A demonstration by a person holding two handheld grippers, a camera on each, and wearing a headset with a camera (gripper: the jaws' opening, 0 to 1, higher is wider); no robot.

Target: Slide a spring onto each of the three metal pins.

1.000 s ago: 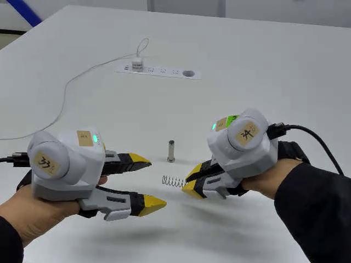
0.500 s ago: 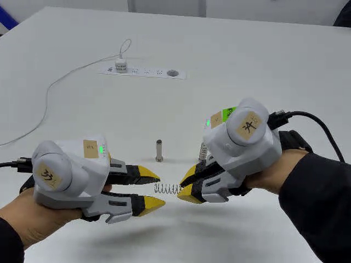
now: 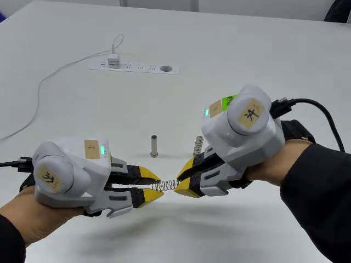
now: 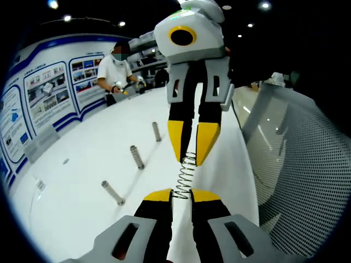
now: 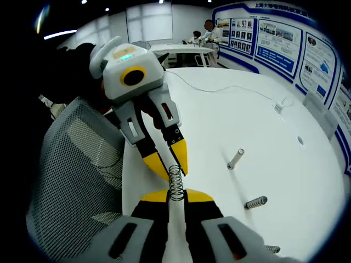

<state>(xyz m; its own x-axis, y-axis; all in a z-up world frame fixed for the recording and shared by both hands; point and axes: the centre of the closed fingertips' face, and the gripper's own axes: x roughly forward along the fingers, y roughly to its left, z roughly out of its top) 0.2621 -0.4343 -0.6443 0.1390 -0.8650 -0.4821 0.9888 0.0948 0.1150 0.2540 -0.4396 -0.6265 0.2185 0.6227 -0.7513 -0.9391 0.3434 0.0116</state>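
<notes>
Spring (image 3: 164, 185) ends hidden between left tool (image 3: 157, 187), right tool (image 3: 183, 183) tips.

The left hand-held gripper (image 3: 160, 186) and the right hand-held gripper (image 3: 180, 182) share one scheme: pale grey-white bodies and black jaws ending in yellow. Each carries a small green light (image 3: 102, 149) and a tan label (image 3: 248, 115) with dark handwriting. The spring (image 3: 169, 185) is bright silver. The table (image 3: 247, 66) and the power strip (image 3: 137, 68) are plain white. The bare pin (image 3: 154, 146) is dull grey metal. The cable (image 3: 301, 100) and the sleeve (image 3: 321, 203) are black. In the left gripper view, the chair back (image 4: 307, 164) is grey mesh and the wall panels (image 4: 44, 98) are white edged in blue.
</notes>
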